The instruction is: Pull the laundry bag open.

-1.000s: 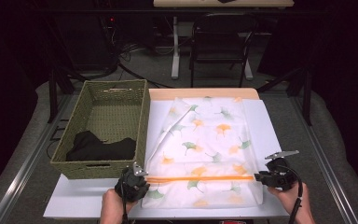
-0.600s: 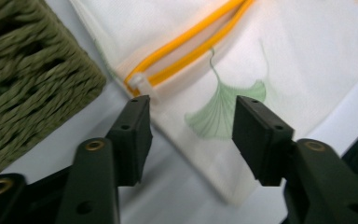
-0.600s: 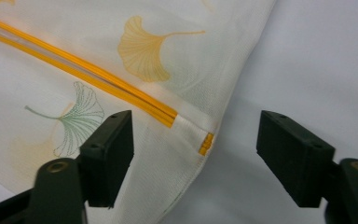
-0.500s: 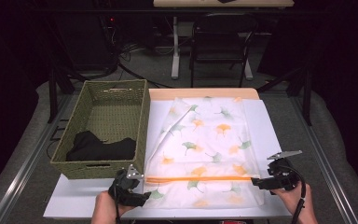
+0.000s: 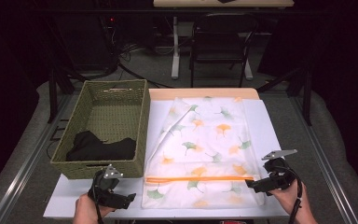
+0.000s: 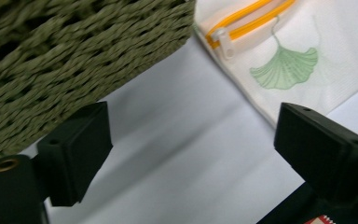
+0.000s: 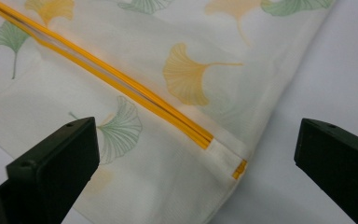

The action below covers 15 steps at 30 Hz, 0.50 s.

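A white mesh laundry bag printed with green and orange ginkgo leaves lies flat in the middle of a white bench, its orange zipper running straight across the near end and apparently closed, as far as the high view lets one judge. The left gripper sits at about 8 o'clock from the bag, off its near left corner and in front of the green woven basket; its fingers are spread with nothing between them but bare bench, and they have just been opening. In the left gripper view the zipper pull shows at 1 o'clock, lying free at the bag's corner. The right gripper rests at about 4 o'clock from the bag, at the zipper's right end; its fingers also stand wide and have just been opening, with the zipper's end stop and the bag's hem beneath them, untouched. The placement suggests one end was pinned while the other was drawn along, and both have now let go. The basket holds a dark bundle of cloth at its near end; what garment it is cannot be made out. Whether the bag has anything inside is hard to tell, since it looks flat. The person's hands are cut off by the bottom edge.
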Each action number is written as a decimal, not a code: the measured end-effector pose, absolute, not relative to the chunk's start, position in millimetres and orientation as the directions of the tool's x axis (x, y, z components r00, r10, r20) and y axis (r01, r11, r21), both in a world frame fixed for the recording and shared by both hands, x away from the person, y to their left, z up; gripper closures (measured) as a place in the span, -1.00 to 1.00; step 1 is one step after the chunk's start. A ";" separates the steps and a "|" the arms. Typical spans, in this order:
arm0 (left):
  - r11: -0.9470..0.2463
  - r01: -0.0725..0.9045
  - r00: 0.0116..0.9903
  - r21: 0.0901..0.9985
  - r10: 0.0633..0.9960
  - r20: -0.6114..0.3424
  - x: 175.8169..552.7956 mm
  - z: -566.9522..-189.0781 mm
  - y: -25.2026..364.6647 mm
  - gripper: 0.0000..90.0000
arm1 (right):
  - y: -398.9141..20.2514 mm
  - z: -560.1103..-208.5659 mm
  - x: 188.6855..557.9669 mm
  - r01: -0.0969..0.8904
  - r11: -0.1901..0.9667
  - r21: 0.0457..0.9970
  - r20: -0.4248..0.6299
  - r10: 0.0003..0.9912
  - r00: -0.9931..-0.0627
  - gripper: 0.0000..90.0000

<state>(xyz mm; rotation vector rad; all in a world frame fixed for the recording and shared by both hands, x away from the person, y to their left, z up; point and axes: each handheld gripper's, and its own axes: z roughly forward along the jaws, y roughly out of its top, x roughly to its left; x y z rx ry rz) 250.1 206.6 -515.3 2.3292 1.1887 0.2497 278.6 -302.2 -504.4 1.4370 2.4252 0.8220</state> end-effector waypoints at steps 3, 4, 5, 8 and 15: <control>-0.478 0.711 0.587 0.515 0.807 -0.060 249.5 -516.6 208.9 -0.80 | -296.2 -502.2 279.4 0.727 0.393 0.563 0.095 0.843 -0.529 -1.00; -0.476 0.713 0.583 0.515 0.811 -0.057 249.5 -516.8 209.1 -0.81 | -294.6 -501.6 280.0 0.712 0.404 0.574 0.085 0.835 -0.543 -1.00; -0.474 0.713 0.581 0.516 0.812 -0.056 249.8 -517.1 209.2 -0.82 | -292.2 -500.2 280.2 0.710 0.407 0.574 0.086 0.833 -0.547 -1.00; -0.470 0.720 0.571 0.510 0.819 -0.052 251.2 -518.3 211.0 -0.83 | -286.3 -496.5 282.1 0.691 0.420 0.588 0.082 0.819 -0.568 -1.00; -0.455 0.740 0.555 0.495 0.829 -0.068 254.7 -523.2 219.0 -0.84 | -276.6 -494.0 288.2 0.678 0.447 0.584 0.080 0.799 -0.596 -1.00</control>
